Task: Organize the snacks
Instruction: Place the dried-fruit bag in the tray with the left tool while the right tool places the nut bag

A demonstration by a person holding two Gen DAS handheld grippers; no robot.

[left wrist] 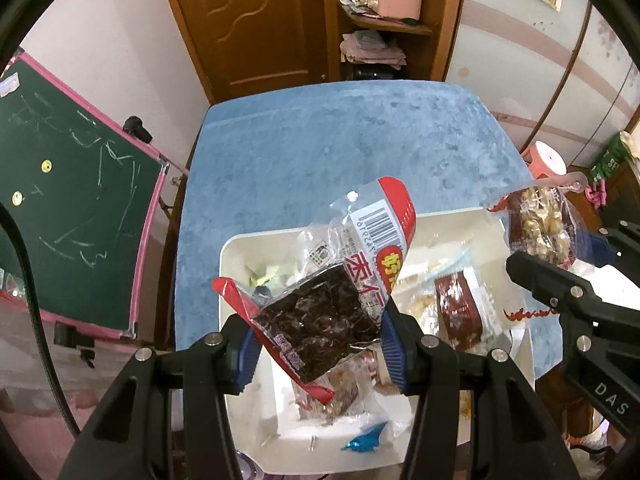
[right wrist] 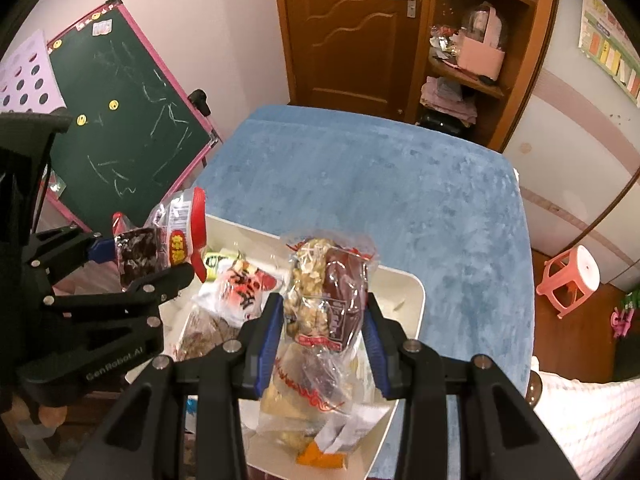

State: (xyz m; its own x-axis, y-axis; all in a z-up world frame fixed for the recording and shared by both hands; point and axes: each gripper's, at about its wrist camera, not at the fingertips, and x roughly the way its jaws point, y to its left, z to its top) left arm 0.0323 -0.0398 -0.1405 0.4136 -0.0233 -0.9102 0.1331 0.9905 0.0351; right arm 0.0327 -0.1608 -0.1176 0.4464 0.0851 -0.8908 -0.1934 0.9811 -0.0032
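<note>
My left gripper (left wrist: pixel 316 320) is shut on a red-edged clear packet of dark dried fruit (left wrist: pixel 320 320), held above the white bin (left wrist: pixel 240 248). It also shows in the right wrist view (right wrist: pixel 138 256) at the left. My right gripper (right wrist: pixel 324 336) is shut on a clear packet of nuts and red dates (right wrist: pixel 324 300), held above the same bin (right wrist: pixel 416 300). That packet shows in the left wrist view (left wrist: pixel 540 224) at the right. More snack packets (left wrist: pixel 456 312) lie in the bin.
The bin sits on a table with a blue cloth (left wrist: pixel 340 140). A green chalkboard with a pink frame (left wrist: pixel 72 184) stands left of the table. A pink stool (right wrist: pixel 568 280) stands to the right. A wooden door and shelf (right wrist: pixel 460 60) are behind.
</note>
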